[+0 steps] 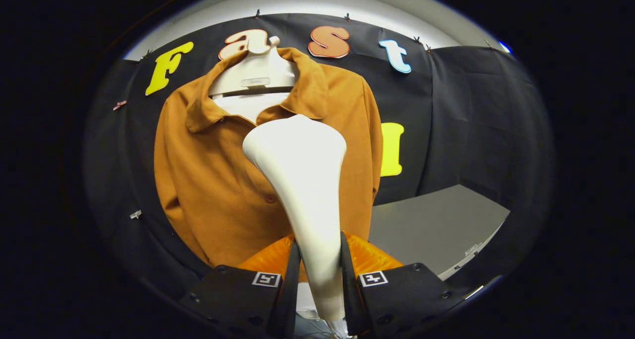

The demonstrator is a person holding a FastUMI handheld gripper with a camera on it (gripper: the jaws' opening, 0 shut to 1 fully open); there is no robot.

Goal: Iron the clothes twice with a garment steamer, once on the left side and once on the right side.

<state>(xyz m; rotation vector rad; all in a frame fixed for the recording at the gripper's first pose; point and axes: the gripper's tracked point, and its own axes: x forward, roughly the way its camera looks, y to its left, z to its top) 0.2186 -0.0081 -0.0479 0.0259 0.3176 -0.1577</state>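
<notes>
1. Gripper view: the claw (318, 274) holds the white garment steamer (302, 180) by its narrow handle, with one finger pressed on each side of it.
2. The steamer rises from between the fingers and widens into a broad, rounded head that stands upright just ahead of them.
3. Behind the head hangs a brown collared shirt (218, 180), facing the camera, its front covering most of the space beyond the fingers.
4. The steamer head overlaps the shirt's chest just below the open collar, near the middle and a little toward the shirt's right-hand half as seen here; whether the head touches the cloth cannot be told.
5. A button shows on the shirt front, just beside the steamer's neck.
6. The shirt sits on a white hanger (255, 76), whose shoulders and top fill the open collar.
7. The black booth wall stands behind the shirt.
8. A grey tabletop (436, 225) lies off to the side of the shirt, lower down and beyond the fingers.
</notes>
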